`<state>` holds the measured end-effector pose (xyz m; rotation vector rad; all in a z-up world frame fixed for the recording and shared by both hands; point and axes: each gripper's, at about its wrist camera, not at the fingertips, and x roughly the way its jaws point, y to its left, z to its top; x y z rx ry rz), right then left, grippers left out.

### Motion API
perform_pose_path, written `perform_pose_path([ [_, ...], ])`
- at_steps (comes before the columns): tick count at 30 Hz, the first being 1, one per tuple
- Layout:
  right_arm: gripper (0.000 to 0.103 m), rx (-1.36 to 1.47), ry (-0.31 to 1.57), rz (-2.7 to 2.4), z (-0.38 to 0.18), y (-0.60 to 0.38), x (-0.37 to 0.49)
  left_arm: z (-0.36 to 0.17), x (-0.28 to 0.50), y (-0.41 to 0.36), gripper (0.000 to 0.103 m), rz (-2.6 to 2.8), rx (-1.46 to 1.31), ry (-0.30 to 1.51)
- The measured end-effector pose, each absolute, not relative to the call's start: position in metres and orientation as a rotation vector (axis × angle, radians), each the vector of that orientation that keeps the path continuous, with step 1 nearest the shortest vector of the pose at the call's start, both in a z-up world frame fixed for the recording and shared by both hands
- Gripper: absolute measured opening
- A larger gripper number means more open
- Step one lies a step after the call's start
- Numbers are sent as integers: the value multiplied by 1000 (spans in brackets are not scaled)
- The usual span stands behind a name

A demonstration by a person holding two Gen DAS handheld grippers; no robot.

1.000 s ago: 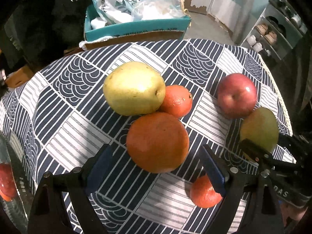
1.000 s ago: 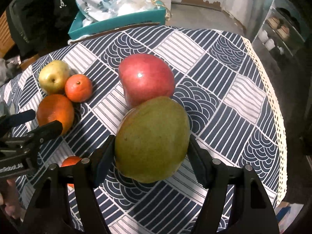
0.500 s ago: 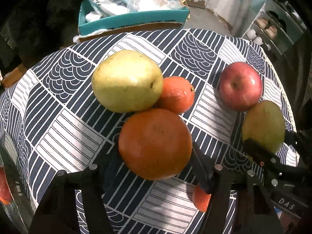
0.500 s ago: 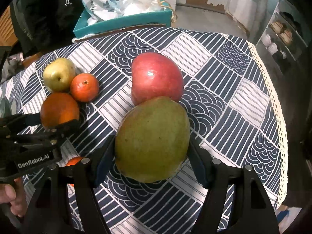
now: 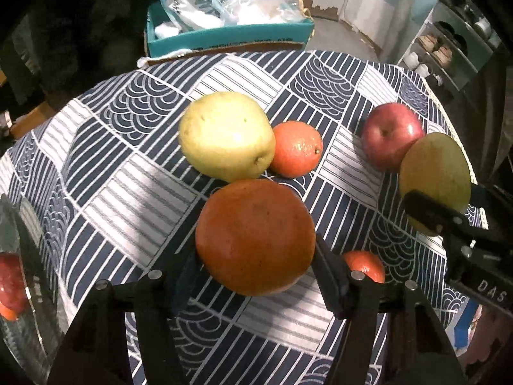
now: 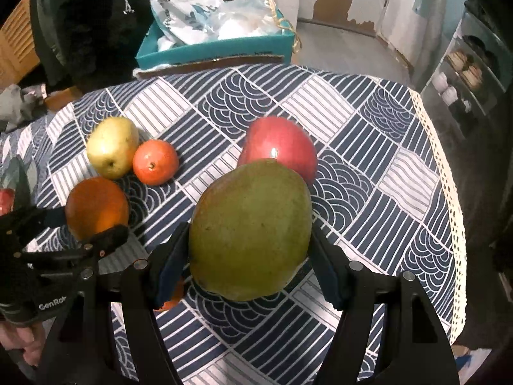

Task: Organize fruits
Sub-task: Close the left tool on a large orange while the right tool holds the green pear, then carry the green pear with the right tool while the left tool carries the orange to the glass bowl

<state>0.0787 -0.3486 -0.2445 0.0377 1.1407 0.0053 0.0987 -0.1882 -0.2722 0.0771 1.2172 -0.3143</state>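
My left gripper (image 5: 255,272) is shut on a large orange (image 5: 255,237) and holds it just above the patterned tablecloth (image 5: 128,192). My right gripper (image 6: 248,266) is shut on a green mango (image 6: 250,227), lifted a little off the cloth. A yellow pear (image 5: 226,136), a small tangerine (image 5: 296,149) and a red apple (image 5: 391,134) lie on the cloth beyond. Another small tangerine (image 5: 365,264) lies near the front, partly hidden by my left finger. The right view also shows the pear (image 6: 110,146), tangerine (image 6: 155,162), apple (image 6: 279,149) and orange (image 6: 96,207).
A teal box (image 5: 231,37) with plastic bags stands past the table's far edge. A clear bowl (image 5: 19,288) with red fruit stands at the far left. The cloth's lace edge (image 6: 449,192) runs down the right side. Shelves (image 5: 449,51) stand at back right.
My left gripper closed around the large orange and raised it slightly. My right gripper kept hold of the mango and lifted it a little, moving away from the apple.
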Motion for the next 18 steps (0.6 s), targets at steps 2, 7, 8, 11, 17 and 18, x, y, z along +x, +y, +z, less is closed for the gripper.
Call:
perform_pose_path([
  [2,72,34,1131,10,-241,-346,78,-268,96,-184,67,-314,68,1212],
  [7,72,28,1103,19,-229,-339,75,-255,88,-173,67,-294,64,1182],
  [8,72,19,1094,20,-226,-336,74,-252,86,-171,67,-292,62,1178],
  [11,72,4,1076,25,-218,-331,71,-241,81,-166,67,-284,63,1155],
  [17,72,-8,1042,40,-203,-322,65,-212,72,-157,67,-272,94,1088],
  [18,72,-13,1035,43,-200,-320,64,-208,70,-156,67,-272,94,1081],
])
